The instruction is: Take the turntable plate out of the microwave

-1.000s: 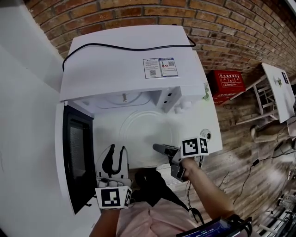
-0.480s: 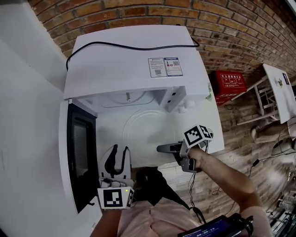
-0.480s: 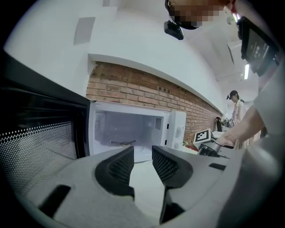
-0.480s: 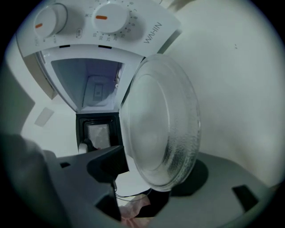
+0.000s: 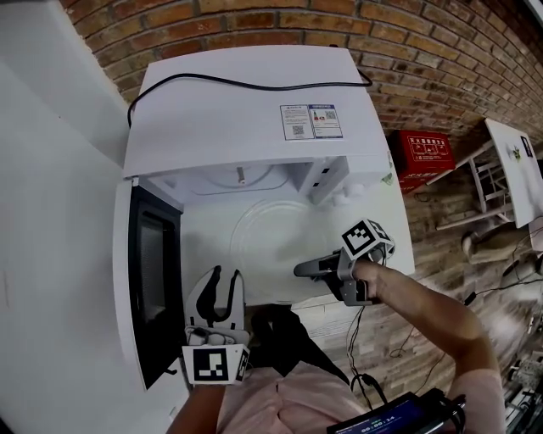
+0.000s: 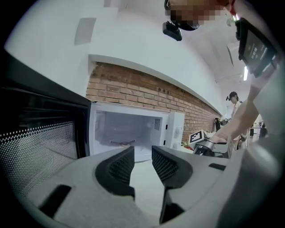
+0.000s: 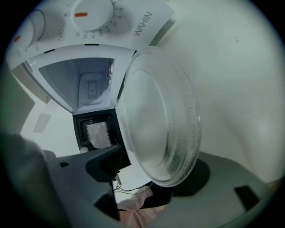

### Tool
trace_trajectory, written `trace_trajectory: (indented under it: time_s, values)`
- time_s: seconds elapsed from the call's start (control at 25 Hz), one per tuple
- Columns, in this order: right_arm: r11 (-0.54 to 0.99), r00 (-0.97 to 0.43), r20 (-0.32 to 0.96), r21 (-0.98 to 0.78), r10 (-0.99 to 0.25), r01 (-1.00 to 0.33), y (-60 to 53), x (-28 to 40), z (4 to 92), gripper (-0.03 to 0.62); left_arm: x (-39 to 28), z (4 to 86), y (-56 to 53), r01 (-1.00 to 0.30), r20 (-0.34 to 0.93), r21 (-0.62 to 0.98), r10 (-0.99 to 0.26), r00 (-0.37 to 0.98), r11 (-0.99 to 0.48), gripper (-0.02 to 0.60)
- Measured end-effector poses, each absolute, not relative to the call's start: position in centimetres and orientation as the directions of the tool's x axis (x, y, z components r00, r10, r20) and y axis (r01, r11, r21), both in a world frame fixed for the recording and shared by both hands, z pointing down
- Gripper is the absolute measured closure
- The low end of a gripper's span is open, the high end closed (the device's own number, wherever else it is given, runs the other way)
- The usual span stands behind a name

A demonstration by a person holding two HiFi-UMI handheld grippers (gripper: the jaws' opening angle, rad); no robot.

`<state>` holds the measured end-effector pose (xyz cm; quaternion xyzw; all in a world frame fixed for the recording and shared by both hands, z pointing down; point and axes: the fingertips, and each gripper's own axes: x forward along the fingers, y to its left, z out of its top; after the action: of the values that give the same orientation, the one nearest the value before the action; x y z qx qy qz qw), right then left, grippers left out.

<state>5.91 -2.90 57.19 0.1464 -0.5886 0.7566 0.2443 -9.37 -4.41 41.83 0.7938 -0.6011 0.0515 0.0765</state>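
The clear glass turntable plate [image 5: 273, 244] lies flat on the white table [image 5: 386, 254] in front of the open microwave [image 5: 246, 110]. My right gripper [image 5: 310, 269] is at the plate's near right rim. In the right gripper view the plate [image 7: 160, 116] fills the gap between the jaws; the left finger [image 7: 104, 162] stands well off it. These jaws have just been opening, and they no longer press on the rim. My left gripper [image 5: 216, 295] hovers by the door [image 5: 153, 271], its fingers [image 6: 120, 167] a little apart with nothing between them. The cavity [image 6: 127, 129] holds only the roller ring [image 6: 122, 143].
A black power cable [image 5: 246, 85] crosses the microwave's top. The control dials [image 7: 91, 13] are on its right front. A brick wall runs behind. On the wooden floor at the right are a red box [image 5: 424, 153] and a white stand [image 5: 513, 161]. Black cables [image 5: 356, 339] hang off the table's front.
The right gripper has turned at the plate's rim, its marker cube tipping, and its jaws have spread. The plate stays flat on the table. The left gripper has not moved.
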Motion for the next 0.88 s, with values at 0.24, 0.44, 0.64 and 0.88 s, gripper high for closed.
trace_trajectory:
  time_s: [0.24,0.44,0.64,0.88]
  values:
    - [-0.147,-0.810,0.545,-0.802,0.214,-0.579,-2.8,6.5,57.2,0.255,-9.5,42.0,-4.3,-0.962,0.177,0.060,-0.945,0.273,-0.267,0.453]
    - [-0.042,-0.755,0.618,-0.767,0.220,-0.640,-3.2,7.0,57.3,0.260,-9.2,41.8,-4.3,-0.961,0.174,0.063,-0.945,0.277,-0.270,0.453]
    - [-0.055,-0.757,0.622,-0.765,0.200,-0.642,-3.5,7.3,57.6,0.296,-8.9,42.0,-4.2,-0.959,0.173,0.068,-0.943,0.284,-0.276,0.453]
    - [-0.078,-0.774,0.594,-0.780,0.221,-0.621,-4.0,6.9,57.3,0.267,-8.5,42.1,-4.1,-0.956,0.180,0.070,-0.939,0.292,-0.284,0.453]
